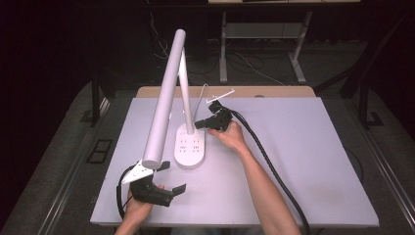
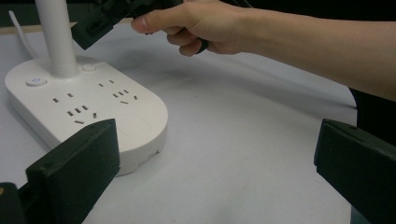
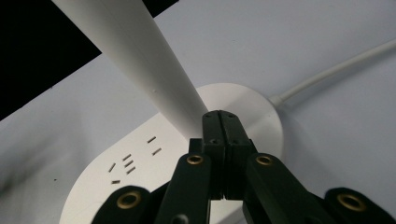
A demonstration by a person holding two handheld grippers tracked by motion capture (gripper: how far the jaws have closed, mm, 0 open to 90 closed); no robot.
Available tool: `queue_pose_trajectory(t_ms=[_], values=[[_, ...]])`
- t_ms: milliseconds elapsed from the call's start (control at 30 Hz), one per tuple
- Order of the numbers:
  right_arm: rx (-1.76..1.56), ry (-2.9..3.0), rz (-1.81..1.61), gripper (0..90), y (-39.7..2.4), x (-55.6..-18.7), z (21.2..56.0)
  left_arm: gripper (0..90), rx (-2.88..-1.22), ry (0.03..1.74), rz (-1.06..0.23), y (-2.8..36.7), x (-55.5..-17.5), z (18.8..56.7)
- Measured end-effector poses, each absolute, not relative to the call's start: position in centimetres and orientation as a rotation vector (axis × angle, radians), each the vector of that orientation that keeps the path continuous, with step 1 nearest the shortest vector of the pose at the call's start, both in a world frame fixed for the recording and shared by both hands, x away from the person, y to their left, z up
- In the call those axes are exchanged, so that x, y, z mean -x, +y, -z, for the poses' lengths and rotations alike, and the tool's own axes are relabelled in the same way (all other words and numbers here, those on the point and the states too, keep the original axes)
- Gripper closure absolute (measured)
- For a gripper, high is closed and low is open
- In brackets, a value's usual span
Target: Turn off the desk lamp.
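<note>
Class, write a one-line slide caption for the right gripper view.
Closed right gripper at the white desk lamp's stem above its socket-lined base.

- Left gripper (image 2: 217,177): jaws wide apart, low and near, over the table (image 2: 243,140).
- Lamp base (image 2: 88,112) lies far left, sockets on top, stem (image 2: 56,37) rising from it.
- Right hand (image 2: 201,23) holds the right gripper (image 2: 100,23) beside the stem.

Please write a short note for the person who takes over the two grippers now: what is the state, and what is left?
Left gripper: open, holding nothing, near the table's front edge under the lamp head.
Right gripper: shut, tips at the foot of the lamp post, over the white base.
Done: right gripper brought to the base.
Left: probably pressing the power button; whether the lamp is lit is unclear.
</note>
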State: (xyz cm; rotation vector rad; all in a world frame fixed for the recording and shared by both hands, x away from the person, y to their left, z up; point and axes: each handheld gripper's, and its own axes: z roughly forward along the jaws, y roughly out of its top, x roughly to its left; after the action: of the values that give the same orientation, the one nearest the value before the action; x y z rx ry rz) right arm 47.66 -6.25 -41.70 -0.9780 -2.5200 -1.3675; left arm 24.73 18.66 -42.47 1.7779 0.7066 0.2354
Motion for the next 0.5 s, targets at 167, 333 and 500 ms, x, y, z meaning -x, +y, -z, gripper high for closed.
queue_pose_trajectory(t_ms=[167,333,500], values=[[0.986,-2.52,1.341,89.9,-5.8,-47.6,42.4,0.0,-1.775,0.708,-0.235,18.7,-24.7,42.5],[0.997,-2.524,1.323,89.9,-5.6,-47.6,43.0,0.0,-1.774,0.707,-0.237,18.7,-24.7,42.5],[1.0,-2.518,1.328,89.9,-5.7,-47.6,43.1,0.0,-1.774,0.707,-0.235,18.7,-24.7,42.5]])
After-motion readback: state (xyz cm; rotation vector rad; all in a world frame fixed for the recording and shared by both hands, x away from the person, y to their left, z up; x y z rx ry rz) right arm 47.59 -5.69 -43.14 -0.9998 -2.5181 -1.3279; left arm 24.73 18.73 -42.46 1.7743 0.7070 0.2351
